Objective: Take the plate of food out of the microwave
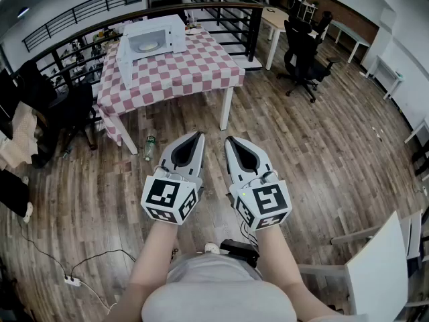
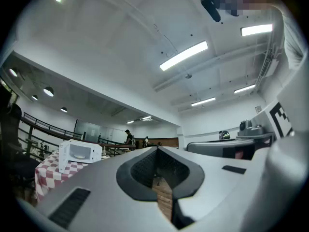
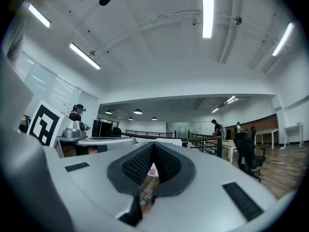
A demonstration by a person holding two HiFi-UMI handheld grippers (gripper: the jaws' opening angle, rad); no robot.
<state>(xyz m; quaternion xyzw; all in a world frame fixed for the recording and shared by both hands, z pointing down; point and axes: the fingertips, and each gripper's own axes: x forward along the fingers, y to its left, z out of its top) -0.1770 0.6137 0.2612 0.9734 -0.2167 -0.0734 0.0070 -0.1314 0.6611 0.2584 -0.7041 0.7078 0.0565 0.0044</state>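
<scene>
Counter (image 1: 181, 72) with a red-and-white checked cloth carries the microwave (image 1: 157, 35), which sits toward its far left corner. The microwave door (image 1: 125, 62) stands swung open to the left, so the cavity is exposed. Inside the microwave, roughly centred on its floor, lies the plate (image 1: 147, 45), pale and round. The food on it is too small to make out.

Left tool (image 1: 198, 135) and right tool (image 1: 230, 139) are held side by side, well short of the microwave and out over the wooden floor, with the counter's near edge between them and it. The jaws of each are pressed together at the tips, and nothing is caught in either. A bottle (image 1: 149, 147) lies on the floor near the counter leg, on the microwave's side of the left tool.

Assessment of the plate:
- It is probably ceramic or glass: stiff, smooth, breakable if dropped, and moderately weighty with food on it. It may also be warm.
- The rim nearest the door opening looks the best hold, pinched top and bottom. Steadying a second rim point would be prudent.
- It should be kept level on the way out so that the food does not slide.
</scene>
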